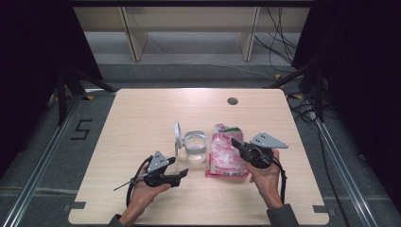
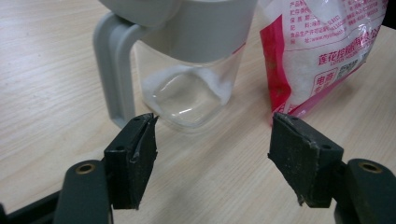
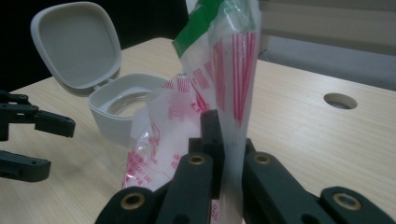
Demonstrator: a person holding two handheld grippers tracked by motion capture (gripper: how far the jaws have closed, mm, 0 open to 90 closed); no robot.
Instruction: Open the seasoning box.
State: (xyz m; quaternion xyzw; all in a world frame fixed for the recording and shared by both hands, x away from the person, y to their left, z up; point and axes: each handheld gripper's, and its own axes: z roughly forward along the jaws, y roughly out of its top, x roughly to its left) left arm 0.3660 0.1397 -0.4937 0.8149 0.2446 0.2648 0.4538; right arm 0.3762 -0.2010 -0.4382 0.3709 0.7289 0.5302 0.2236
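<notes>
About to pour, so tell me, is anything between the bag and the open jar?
Nothing visible. The bag, pinched by the right hand-held gripper, sits right beside the jar, whose lid is flipped back, mouth uncovered.

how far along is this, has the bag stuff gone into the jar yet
Done: the jar's lid is flipped open, and the jar has a little white powder at its bottom. In hand: the right gripper is shut on the pink bag. The left gripper is open, facing the jar. Left: tipping the bag over the jar and closing the lid.
</notes>
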